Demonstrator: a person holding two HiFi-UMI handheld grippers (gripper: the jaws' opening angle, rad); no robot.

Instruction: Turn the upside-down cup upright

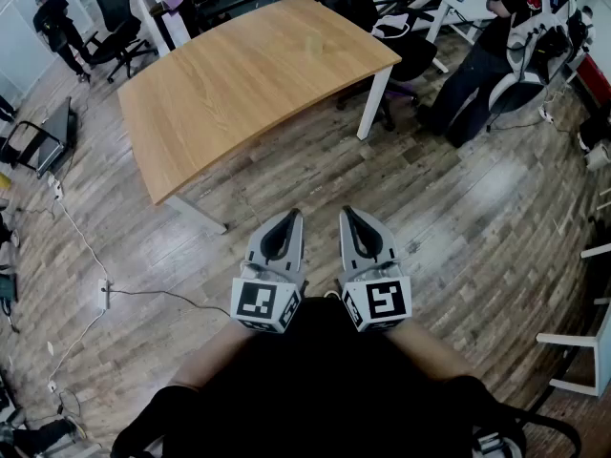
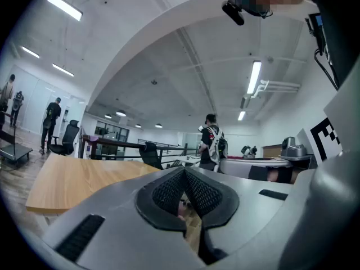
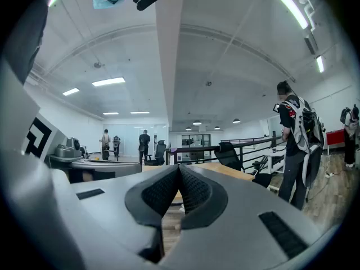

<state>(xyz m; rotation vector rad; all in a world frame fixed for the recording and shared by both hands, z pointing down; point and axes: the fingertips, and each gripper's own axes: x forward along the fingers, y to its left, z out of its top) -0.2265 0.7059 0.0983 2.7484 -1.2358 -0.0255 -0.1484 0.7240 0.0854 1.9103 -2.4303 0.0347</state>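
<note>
Your left hand-held gripper (image 1: pixel 290 216) and your right hand-held gripper (image 1: pixel 349 212) are held side by side just in front of your body. They are near each other but not touching, and both point level and forward. Each has its jaws pressed together with nothing between them, as both gripper views show.

You have two hand-held grippers, one surface and one cup in sight. The surface (image 1: pixel 239 93) is a single wooden top on white legs (image 1: pixel 371 103), well ahead of both hand-held grippers and a little to the left. The cup (image 1: pixel 318 46) is a small pale shape on the far right part of the top, well apart from both hand-held grippers. It is too small to tell which way up it stands.

The near edge of the surface curves from a corner ahead-left of your left hand-held gripper to a corner ahead-right of your right one. Bare wooden floor (image 1: pixel 458 218) lies between the jaw tips and that edge, and it widens to the right of your right hand-held gripper.

Left of your left hand-held gripper, one cable (image 1: pixel 153 294) and one power strip (image 1: pixel 103 294) lie on the floor. Two people stand beyond the surface, one far ahead-left (image 1: pixel 52 22) and one far ahead-right (image 1: pixel 516 8).
</note>
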